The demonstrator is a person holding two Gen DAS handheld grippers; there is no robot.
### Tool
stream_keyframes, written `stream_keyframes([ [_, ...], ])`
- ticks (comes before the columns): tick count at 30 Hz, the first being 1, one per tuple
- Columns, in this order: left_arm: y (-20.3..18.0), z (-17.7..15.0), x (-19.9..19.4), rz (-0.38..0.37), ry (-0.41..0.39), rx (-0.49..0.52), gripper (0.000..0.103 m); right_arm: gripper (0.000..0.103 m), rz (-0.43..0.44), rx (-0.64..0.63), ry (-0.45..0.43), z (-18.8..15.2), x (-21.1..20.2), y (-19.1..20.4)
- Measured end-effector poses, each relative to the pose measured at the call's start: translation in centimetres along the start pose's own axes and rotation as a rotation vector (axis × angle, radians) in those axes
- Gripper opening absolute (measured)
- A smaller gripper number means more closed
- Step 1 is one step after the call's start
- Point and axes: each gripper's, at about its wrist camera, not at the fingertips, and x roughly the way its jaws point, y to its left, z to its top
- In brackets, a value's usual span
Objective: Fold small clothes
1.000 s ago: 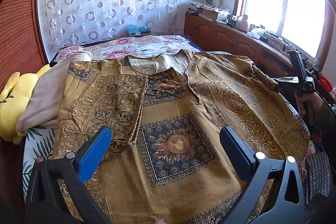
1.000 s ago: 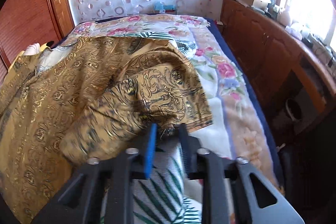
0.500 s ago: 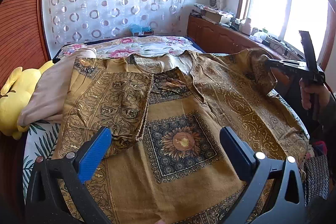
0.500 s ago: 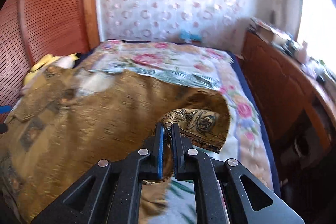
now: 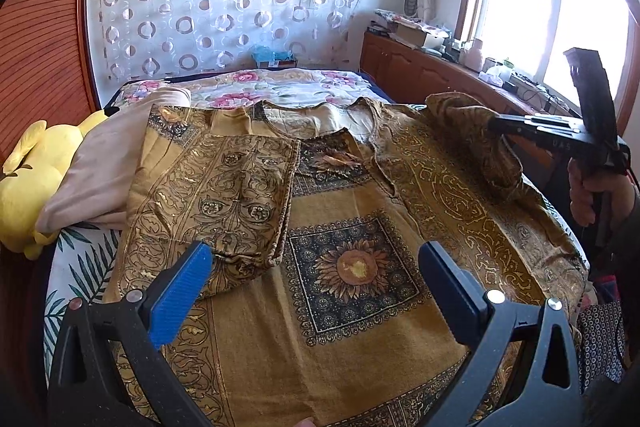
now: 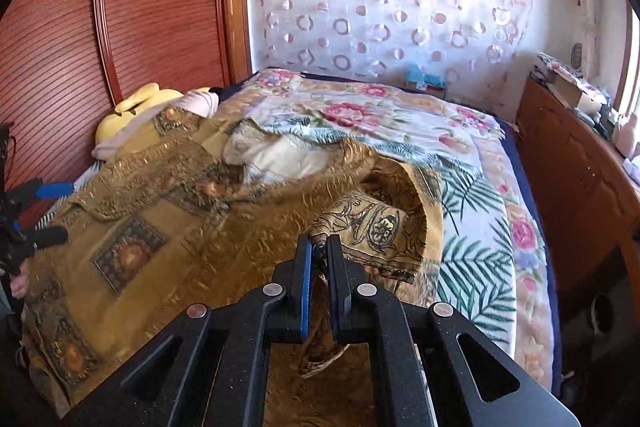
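A gold patterned shirt (image 5: 352, 267) lies flat on the bed, its left sleeve (image 5: 224, 195) folded over the front. My left gripper (image 5: 312, 275) is open and empty, hovering above the shirt's lower front. My right gripper (image 6: 319, 251) is shut on the right sleeve (image 6: 372, 227) and holds it lifted above the shirt. It also shows in the left wrist view (image 5: 492, 125), at the right, with the sleeve (image 5: 460, 115) bunched at its tips. The shirt spreads to the left in the right wrist view (image 6: 168, 227).
A floral bedspread (image 6: 400, 123) covers the bed. A yellow plush toy (image 5: 28, 179) and a pink cloth (image 5: 104, 167) lie at the left edge. A wooden cabinet (image 6: 572, 179) runs along the right, under the window. A wood panel wall (image 6: 120, 7) stands at left.
My right gripper closed on the right sleeve and lifted it up and inward over the shirt. My left gripper stayed open above the lower front.
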Motion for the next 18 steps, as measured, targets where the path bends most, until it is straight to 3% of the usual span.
stream_keyframes([
  [1,0.0,0.0,0.0,-0.001,-0.001,0.001,0.103,0.007,0.005,0.002,-0.004,0.2,0.2,0.0],
  [6,0.2,0.0,0.0,0.001,-0.001,-0.003,0.103,0.032,0.018,0.006,-0.034,0.4,-0.6,0.0],
  [11,0.5,-0.1,-0.2,0.001,-0.004,-0.012,0.103,0.034,-0.037,0.040,-0.025,-1.4,-0.2,-1.7],
  [18,0.2,-0.2,0.0,-0.002,0.002,-0.007,0.103,0.034,-0.092,0.068,0.094,-2.9,4.1,-3.3],
])
